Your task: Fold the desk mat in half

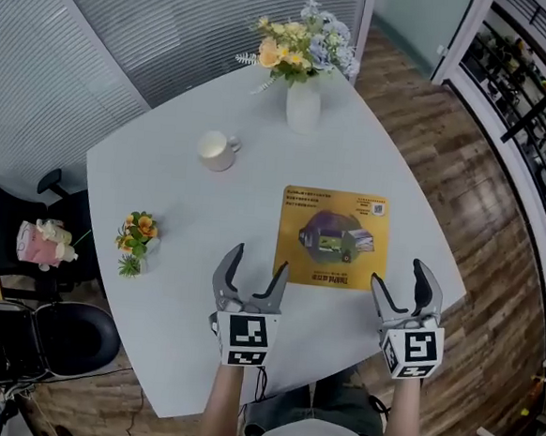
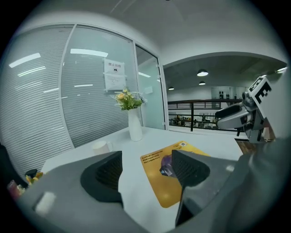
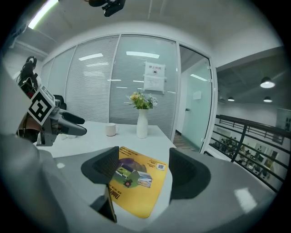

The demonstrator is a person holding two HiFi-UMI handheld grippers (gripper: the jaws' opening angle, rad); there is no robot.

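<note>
A yellow desk mat (image 1: pixel 333 236) with a printed picture lies flat and unfolded on the white table (image 1: pixel 183 290), toward its right side. It also shows in the left gripper view as the mat (image 2: pixel 170 177) and in the right gripper view as the mat (image 3: pixel 136 182). My left gripper (image 1: pixel 253 264) hovers open near the mat's near left corner, nothing between its fingers. My right gripper (image 1: pixel 402 275) hovers open just off the mat's near right corner, also holding nothing. Neither touches the mat.
A white vase of flowers (image 1: pixel 303 102) stands at the table's far side and a white mug (image 1: pixel 216 150) to its left. A small potted plant (image 1: pixel 137 241) sits near the left edge. A black chair (image 1: pixel 38 335) stands left of the table.
</note>
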